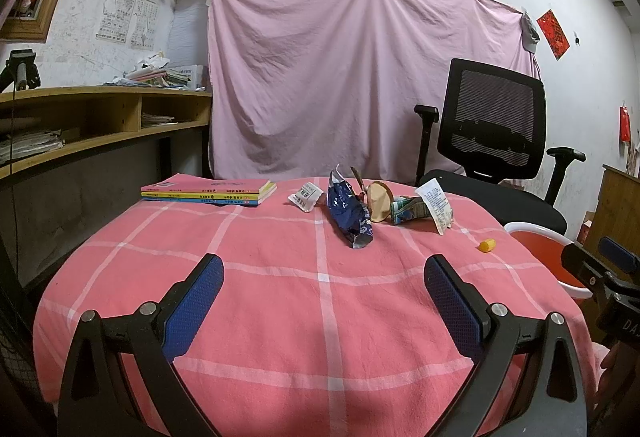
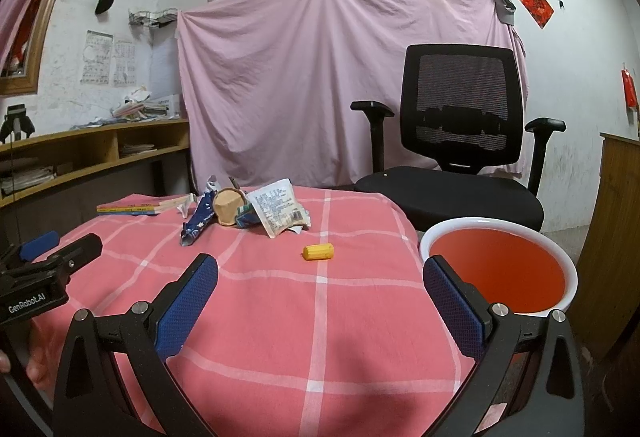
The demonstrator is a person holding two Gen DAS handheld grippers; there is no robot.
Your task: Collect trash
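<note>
A table (image 1: 280, 297) with a pink checked cloth holds all the things. On its far left corner lies a stack of books (image 1: 208, 192), flat, pink one on top. The left gripper (image 1: 324, 279) hovers over the near edge of the table. Its two blue fingers (image 1: 192, 305) stand wide apart and hold nothing.

Along the far edge, to the right of the books, sits the trash. First comes a small white packet (image 1: 306, 196). Just beside it is a crumpled blue wrapper (image 1: 350, 211), with its near end pointing toward the middle of the table. A round tan paper cup (image 1: 380, 201) lies tipped on its side and touches the blue wrapper. Next is a squashed green carton (image 1: 410, 210). A white wrapper with small print (image 1: 436, 205) leans against the carton.

A little yellow cap (image 1: 487, 245) lies alone on the cloth, nearer the right edge and apart from the pile.

The right gripper (image 2: 320, 277) hovers over the near right part of the table. Its blue fingers (image 2: 186, 303) are also spread wide with nothing between them.

Just past the right edge of the table stands a red bin with a white rim (image 2: 560, 257). It sits lower than the table top. Behind it is a black office chair (image 2: 460, 117), and a big pink sheet (image 2: 280, 77) hangs on the wall.
</note>
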